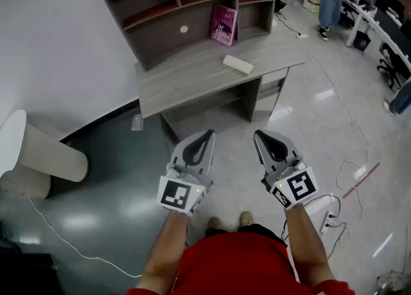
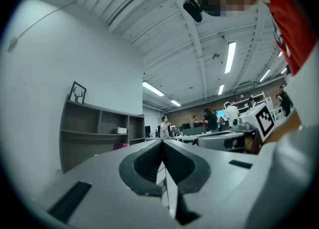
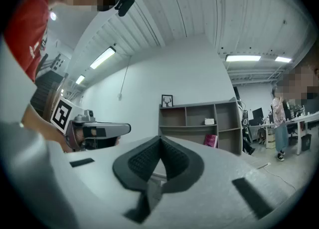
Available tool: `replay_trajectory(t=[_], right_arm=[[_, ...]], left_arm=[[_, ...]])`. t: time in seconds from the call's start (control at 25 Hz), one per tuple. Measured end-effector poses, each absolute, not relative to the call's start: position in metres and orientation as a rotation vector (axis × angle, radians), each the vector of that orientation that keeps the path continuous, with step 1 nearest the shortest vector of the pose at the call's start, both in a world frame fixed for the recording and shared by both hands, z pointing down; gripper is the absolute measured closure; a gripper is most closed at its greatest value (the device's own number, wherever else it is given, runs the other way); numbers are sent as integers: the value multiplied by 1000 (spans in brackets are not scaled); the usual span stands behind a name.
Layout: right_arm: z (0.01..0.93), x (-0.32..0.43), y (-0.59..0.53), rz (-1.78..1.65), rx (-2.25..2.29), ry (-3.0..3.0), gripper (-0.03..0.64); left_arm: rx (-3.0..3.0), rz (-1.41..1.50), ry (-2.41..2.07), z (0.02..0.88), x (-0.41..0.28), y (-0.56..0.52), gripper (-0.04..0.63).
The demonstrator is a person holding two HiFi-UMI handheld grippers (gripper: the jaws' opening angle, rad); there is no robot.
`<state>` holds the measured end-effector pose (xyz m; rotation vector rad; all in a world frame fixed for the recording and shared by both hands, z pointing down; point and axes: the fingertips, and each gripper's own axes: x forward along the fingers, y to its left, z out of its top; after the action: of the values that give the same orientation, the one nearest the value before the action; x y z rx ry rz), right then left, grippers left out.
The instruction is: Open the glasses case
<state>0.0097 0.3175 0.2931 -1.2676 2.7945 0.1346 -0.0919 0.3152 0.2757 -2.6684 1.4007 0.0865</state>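
Head view: left claw (image 1: pixel 208 134) and right claw (image 1: pixel 259 135) pressed together, empty; pink book (image 1: pixel 224 24) print illegible.

Pink book (image 1: pixel 224 25), upright in the shelf unit (image 1: pixel 154 36) behind the tabletop (image 1: pixel 192 72): pale lettering in several lines down the cover; one middle line looks like "The"; the rest is too small to read.

Left marker cube (image 1: pixel 178 195) on the left hand-held gripper (image 1: pixel 209 133): black-and-white square code pattern; no letters or digits.

Right marker cube (image 1: pixel 297 187) on the right hand-held gripper (image 1: pixel 259 134): same kind of square code, a different pattern; no letters or digits.

Red shirt (image 3: pixel 30 23): small white print in the right gripper view; blurred, not readable.
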Motion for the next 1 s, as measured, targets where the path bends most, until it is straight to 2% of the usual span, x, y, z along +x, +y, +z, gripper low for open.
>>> replay_trajectory(t=[0.6, 1.0], right_arm=[[291, 55, 310, 133, -1200, 2788, 612], [303, 81, 256, 129, -1166, 2803, 612]], left_arm=[[-2634, 96, 1455, 276, -54, 303, 586], [-2612, 67, 1497, 290, -34, 251, 586]])
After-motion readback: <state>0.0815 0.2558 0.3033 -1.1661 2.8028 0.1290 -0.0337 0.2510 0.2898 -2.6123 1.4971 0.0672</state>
